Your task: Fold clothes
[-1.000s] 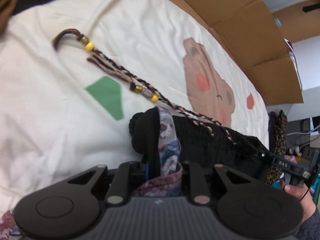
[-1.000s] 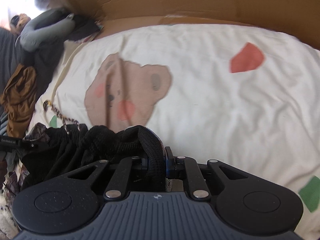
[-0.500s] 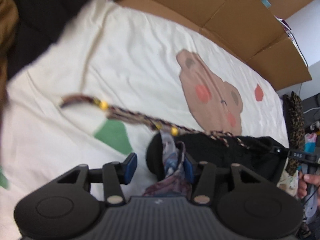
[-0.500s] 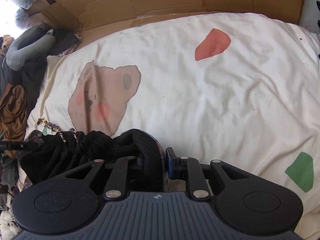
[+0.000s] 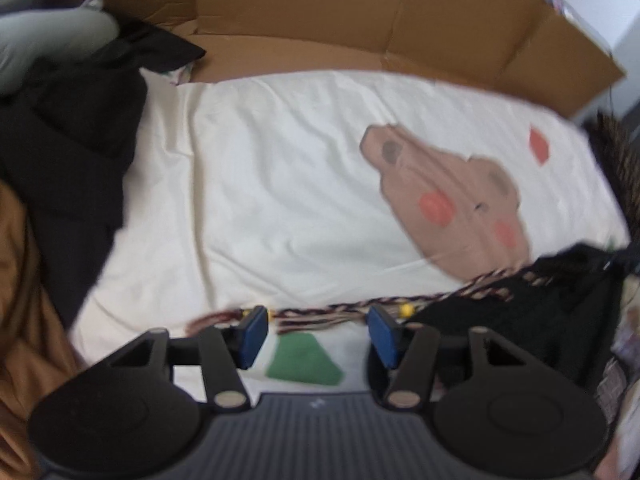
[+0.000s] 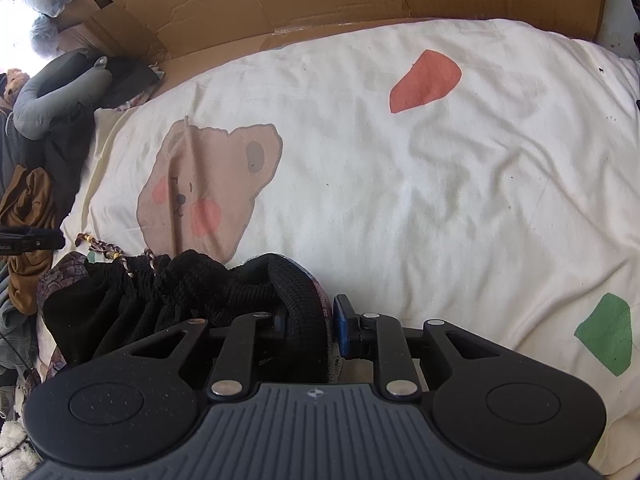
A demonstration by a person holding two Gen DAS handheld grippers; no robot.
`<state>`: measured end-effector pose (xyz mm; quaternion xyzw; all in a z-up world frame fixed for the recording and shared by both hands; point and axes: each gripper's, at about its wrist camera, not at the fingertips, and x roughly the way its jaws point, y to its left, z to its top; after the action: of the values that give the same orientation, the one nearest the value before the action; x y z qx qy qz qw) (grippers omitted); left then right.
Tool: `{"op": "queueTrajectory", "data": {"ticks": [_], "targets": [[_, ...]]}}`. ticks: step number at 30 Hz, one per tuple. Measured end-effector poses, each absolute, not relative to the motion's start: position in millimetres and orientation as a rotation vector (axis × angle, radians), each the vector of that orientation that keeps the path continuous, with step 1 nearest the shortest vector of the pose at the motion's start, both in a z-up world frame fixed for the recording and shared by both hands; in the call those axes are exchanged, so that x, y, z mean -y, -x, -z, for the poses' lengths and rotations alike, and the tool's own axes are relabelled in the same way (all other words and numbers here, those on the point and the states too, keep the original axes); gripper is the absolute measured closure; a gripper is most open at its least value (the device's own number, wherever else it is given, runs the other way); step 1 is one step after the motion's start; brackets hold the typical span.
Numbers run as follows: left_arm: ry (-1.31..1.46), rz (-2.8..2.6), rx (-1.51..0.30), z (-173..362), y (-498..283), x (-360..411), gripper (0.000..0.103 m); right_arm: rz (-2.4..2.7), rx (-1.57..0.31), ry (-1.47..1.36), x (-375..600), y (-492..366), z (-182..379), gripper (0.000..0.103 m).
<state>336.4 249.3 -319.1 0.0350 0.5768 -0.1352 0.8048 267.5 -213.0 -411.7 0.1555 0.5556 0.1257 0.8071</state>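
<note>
Right gripper clamps the black waistband, the garment stretching leftward from it; left gripper hangs wide open, empty, over the braided cord.

Left gripper jaws wide apart and empty; right gripper jaws clamped on black fabric.

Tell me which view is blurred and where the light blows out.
Left wrist view: motion-smeared throughout, the braided cord and bear print soft-edged, the open left gripper only slightly soft. Right wrist view: sharp, right gripper shut on the black garment; overexposed at the far left edge.
</note>
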Motion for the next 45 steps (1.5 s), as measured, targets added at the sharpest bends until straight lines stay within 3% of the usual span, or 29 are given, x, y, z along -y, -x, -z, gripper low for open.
{"op": "queueTrajectory", "data": {"ticks": [16,21,24,26,34,38,45], "targets": [[-0.619,0.529,-1.212,353.8,-334.7,-205.3,0.045,-0.265,-1.202,-0.337,213.3,-268.5,416.0,0.082],[-0.701,0.615,-1.212,368.1,-334.2,-196.3,0.054,-0.263,-1.204,-0.336,212.5,-268.4,416.5,0.082],[-0.695,0.636,-1.210,370.6,-337.2,-196.8,0.069,-0.263,-1.204,-0.337,212.8,-267.9,417.1,0.082],[-0.701,0.628,-1.204,369.6,-339.4,-196.8,0.100,-0.264,-1.203,-0.340,213.6,-267.3,417.6,0.082],[-0.663,0.650,-1.183,339.8,-341.0,-189.4,0.100,-0.270,-1.192,-0.360,215.6,-264.6,414.2,0.080],[-0.593,0.667,-1.157,305.8,-336.7,-181.6,0.100,-0.272,-1.162,-0.387,219.8,-262.1,406.0,0.060],[-0.491,0.743,-1.126,235.6,-317.0,-160.8,0.100,-0.267,-1.110,-0.436,231.3,-258.1,389.9,0.059]]}}
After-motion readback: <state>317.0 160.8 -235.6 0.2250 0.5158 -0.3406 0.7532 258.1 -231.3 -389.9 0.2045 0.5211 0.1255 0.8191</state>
